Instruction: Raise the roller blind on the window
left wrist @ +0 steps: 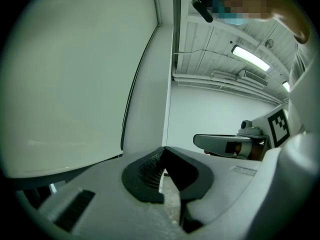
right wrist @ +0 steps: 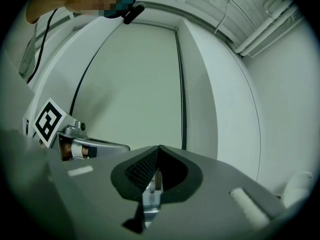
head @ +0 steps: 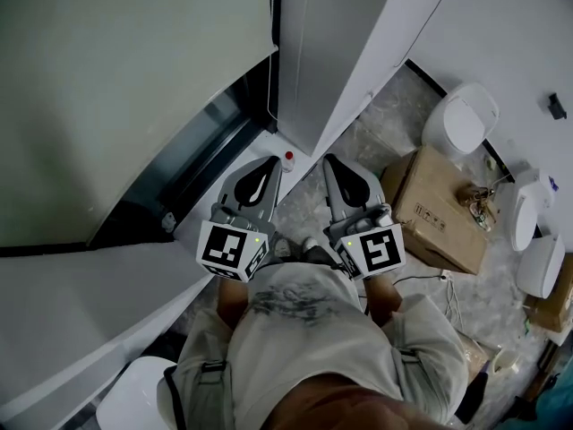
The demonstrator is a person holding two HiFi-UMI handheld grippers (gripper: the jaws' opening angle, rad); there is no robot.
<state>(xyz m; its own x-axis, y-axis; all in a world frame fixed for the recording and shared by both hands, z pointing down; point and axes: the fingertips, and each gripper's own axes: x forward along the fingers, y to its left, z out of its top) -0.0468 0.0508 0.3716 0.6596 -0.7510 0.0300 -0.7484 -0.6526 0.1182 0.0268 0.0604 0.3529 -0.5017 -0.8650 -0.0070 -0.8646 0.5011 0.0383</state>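
Holding both grey two-jaw grippers out before you, you have the left gripper [head: 269, 163] with its jaws pressed together on nothing, and the right gripper [head: 333, 161] likewise closed tip to tip. Just beyond them hangs the pale grey-green fabric roller blind [head: 116, 88], drawn down over the window to the dark lower frame [head: 192, 164], beside a white wall pillar [head: 340, 52].

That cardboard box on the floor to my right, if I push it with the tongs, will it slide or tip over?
It will probably slide: the cardboard box lies flat and broad on the floor, so tipping looks unlikely. Being cardboard, its walls may dent under a narrow push. The small object on its top could shift or fall off.
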